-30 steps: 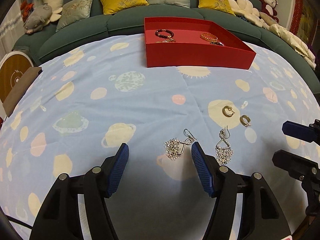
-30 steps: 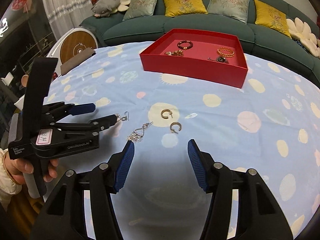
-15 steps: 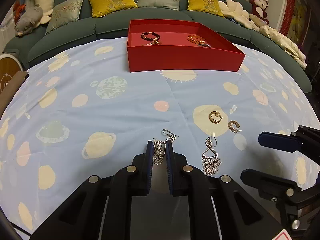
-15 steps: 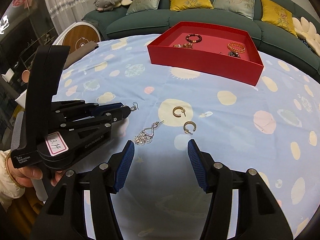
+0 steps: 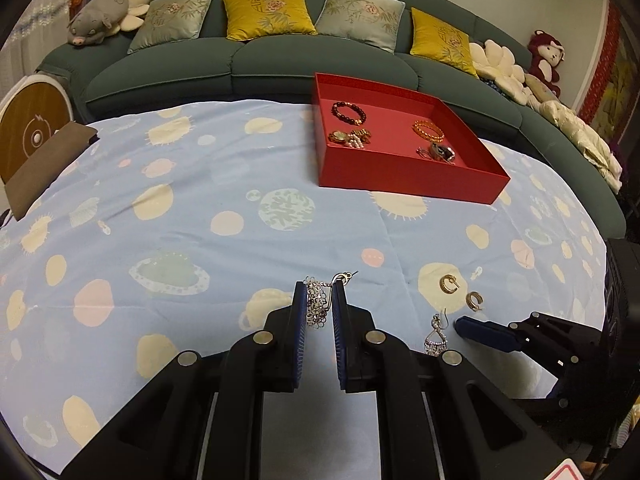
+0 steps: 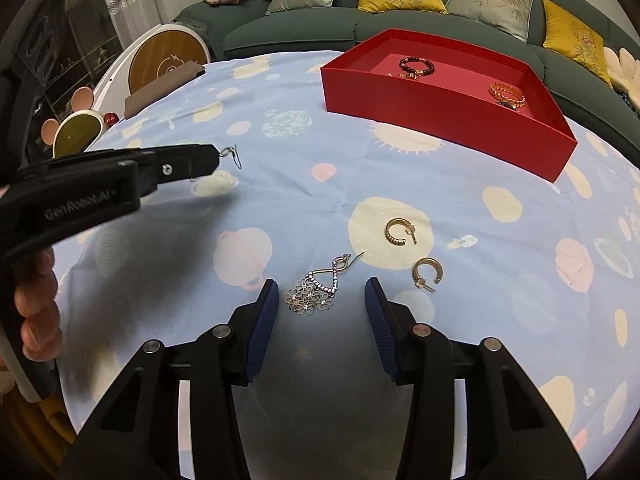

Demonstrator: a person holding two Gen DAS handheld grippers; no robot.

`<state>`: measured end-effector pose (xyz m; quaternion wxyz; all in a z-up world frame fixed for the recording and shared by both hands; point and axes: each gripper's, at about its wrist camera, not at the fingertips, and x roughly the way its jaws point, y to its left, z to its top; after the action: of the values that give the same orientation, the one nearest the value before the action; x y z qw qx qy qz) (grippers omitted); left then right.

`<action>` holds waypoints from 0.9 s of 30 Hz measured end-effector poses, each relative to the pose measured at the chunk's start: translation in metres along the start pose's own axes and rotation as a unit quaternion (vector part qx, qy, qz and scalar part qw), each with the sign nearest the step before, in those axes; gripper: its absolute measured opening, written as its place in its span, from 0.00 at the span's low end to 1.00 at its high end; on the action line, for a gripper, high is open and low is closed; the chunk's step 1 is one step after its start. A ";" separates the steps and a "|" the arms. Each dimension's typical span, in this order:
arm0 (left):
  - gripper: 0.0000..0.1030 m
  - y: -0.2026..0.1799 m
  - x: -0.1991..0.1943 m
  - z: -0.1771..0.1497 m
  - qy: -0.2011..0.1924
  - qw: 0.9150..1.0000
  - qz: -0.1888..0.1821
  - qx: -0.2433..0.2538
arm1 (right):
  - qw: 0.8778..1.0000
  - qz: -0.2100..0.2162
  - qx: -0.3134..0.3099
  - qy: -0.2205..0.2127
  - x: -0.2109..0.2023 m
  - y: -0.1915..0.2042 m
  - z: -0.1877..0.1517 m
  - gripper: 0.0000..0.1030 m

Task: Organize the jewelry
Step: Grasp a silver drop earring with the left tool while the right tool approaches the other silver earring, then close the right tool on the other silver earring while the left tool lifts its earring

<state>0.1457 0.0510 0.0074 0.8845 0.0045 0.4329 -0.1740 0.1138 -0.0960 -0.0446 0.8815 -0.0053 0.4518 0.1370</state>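
Earring (image 5: 318, 307), left view: pinched between the closed left tongs (image 5: 319, 300), which stood spread around it a second ago, it is now lifted off the cloth (image 5: 200, 200), ready for the red tray (image 5: 408, 178) far ahead. Right view: the right tongs (image 6: 318, 312) remain spread, the matching earring (image 6: 316, 292) lying between their tips and two gold hoops (image 6: 400, 232) just beyond to the right.

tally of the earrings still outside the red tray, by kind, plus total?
Silver dangle earrings: 2, one pinched in the left gripper, one on the cloth between the open fingers of the right gripper.
Gold hoop earrings: 2, at and, both on the cloth.
Total: 4 outside the red tray.
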 end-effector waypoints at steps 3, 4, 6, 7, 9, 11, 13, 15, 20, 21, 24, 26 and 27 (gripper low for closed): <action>0.10 0.004 -0.002 0.000 -0.001 1.000 0.002 -0.004 | 1.000 -0.006 -0.010 -0.007 0.003 0.005 0.002 0.40; 0.10 0.005 -0.002 0.000 -0.002 1.000 0.003 -0.004 | 1.000 -0.007 -0.012 -0.009 0.004 0.005 0.003 0.33; 0.10 0.004 -0.003 0.000 -0.002 1.000 0.004 0.000 | 1.000 -0.014 -0.015 -0.012 0.005 0.007 0.004 0.27; 0.10 0.004 -0.003 -0.001 -0.003 1.000 0.005 0.002 | 1.000 -0.018 -0.017 -0.013 0.005 0.007 0.004 0.23; 0.10 0.003 -0.004 0.000 -0.003 1.000 0.004 0.005 | 0.999 -0.024 -0.018 -0.014 0.006 0.007 0.005 0.19; 0.10 0.003 -0.004 0.000 -0.003 1.000 0.004 0.005 | 1.000 -0.023 -0.015 -0.015 0.006 0.006 0.005 0.17; 0.10 0.003 -0.004 0.000 -0.005 1.000 0.004 0.005 | 1.000 -0.023 -0.014 -0.015 0.006 0.005 0.005 0.17; 0.10 0.003 -0.005 0.001 -0.006 1.000 0.003 0.005 | 1.000 -0.022 -0.014 -0.015 0.006 0.005 0.005 0.17; 0.10 0.002 -0.006 0.002 -0.008 1.000 -0.001 0.004 | 1.000 -0.018 -0.007 -0.016 0.003 0.002 0.005 0.17; 0.10 0.002 -0.007 0.002 -0.009 1.000 -0.001 0.004 | 1.000 -0.017 -0.005 -0.017 0.002 0.002 0.005 0.17; 0.10 0.001 -0.008 0.004 -0.011 1.000 -0.001 0.004 | 1.000 -0.015 -0.002 -0.024 -0.004 0.000 0.006 0.17; 0.10 0.000 -0.009 0.006 -0.013 1.000 -0.004 0.001 | 0.999 -0.014 0.000 -0.030 -0.009 -0.001 0.008 0.17; 0.10 -0.001 -0.009 0.008 -0.014 1.000 -0.005 0.000 | 0.999 -0.013 0.001 -0.033 -0.012 -0.002 0.009 0.17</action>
<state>0.1459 0.0515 0.0193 0.8894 -0.0003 0.4210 -0.1782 0.1150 -0.0991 -0.0303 0.8976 -0.0054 0.4225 0.1254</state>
